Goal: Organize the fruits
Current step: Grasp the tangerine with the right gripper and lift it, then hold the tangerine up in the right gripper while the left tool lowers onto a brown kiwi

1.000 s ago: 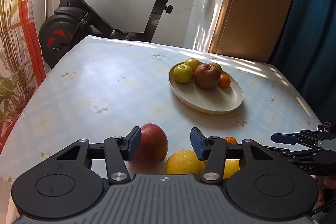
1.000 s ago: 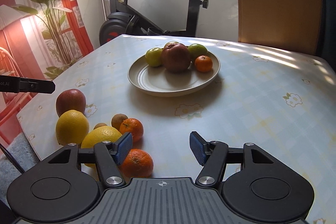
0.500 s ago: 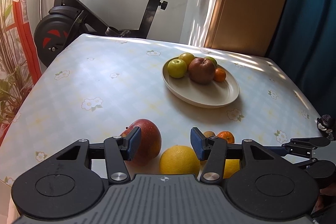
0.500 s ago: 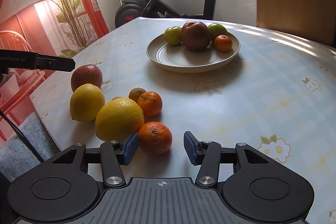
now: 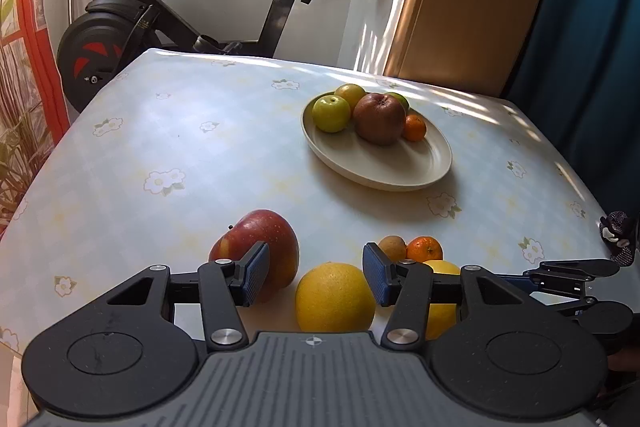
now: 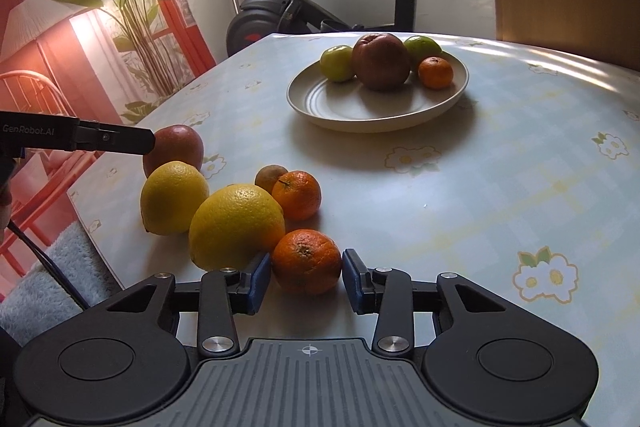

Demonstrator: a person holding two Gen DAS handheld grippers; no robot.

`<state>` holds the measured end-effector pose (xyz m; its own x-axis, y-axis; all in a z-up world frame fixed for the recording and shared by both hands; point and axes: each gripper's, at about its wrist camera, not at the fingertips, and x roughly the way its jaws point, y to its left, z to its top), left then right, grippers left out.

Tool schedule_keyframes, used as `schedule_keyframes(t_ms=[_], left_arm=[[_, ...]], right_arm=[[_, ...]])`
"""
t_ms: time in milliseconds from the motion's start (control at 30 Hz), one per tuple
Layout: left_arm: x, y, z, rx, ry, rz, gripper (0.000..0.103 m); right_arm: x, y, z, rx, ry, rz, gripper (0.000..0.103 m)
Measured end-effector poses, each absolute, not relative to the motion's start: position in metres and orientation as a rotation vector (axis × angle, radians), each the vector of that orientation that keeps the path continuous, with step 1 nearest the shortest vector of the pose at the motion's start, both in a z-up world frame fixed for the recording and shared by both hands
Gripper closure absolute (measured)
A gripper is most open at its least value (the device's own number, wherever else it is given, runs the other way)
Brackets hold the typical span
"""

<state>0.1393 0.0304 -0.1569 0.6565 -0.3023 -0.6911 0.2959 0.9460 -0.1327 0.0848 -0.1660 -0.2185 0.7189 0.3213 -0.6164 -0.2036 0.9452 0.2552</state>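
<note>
Now the right gripper (image 6: 306,279) has just been closing its jaws around the small orange mandarin (image 6: 306,261) on the desk, well before the cream oval plate (image 6: 320,107); the pads look touching it. Next, lift it to that plate. The left gripper (image 5: 315,277) hovers with jaws spread, empty.

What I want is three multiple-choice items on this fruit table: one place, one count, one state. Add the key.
1. On the plate, the orange lies: A left of the dark red fruit; B right of it; C on top of it.
2. Oranges off the plate: A one; B two; C four.
3. The left gripper is: A open, empty; B shut on an apple; C shut on a lemon.
Key: B, both views show it at that fruit's right; B, two lie on the tablecloth; A, its pads stand apart with nothing gripped.
</note>
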Motion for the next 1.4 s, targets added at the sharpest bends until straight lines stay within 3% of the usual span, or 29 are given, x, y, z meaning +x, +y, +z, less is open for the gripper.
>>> schedule_keyframes(t_ms=[200, 433, 1300, 1367, 1400], left_arm=[[0.147, 0.021, -0.16, 0.035, 0.815, -0.382, 0.049], [0.17, 0.0, -0.158, 0.099, 0.835, -0.486, 0.067], [0.206, -0.054, -0.201, 0.245, 0.986, -0.644, 0.071], [0.208, -0.053, -0.201, 0.229, 0.998, -0.651, 0.074], [0.209, -0.051, -0.202, 0.218, 1.009, -0.657, 0.081]], right_arm=[[0.084, -0.175, -0.213, 0.149, 0.679, 0.253, 0.067], [0.094, -0.196, -0.206, 0.166, 0.636, 0.202, 0.067], [0.093, -0.221, -0.22, 0.215, 0.556, 0.125, 0.067], [0.093, -0.222, -0.22, 0.213, 0.556, 0.124, 0.067], [0.092, -0.222, -0.22, 0.212, 0.554, 0.123, 0.067]])
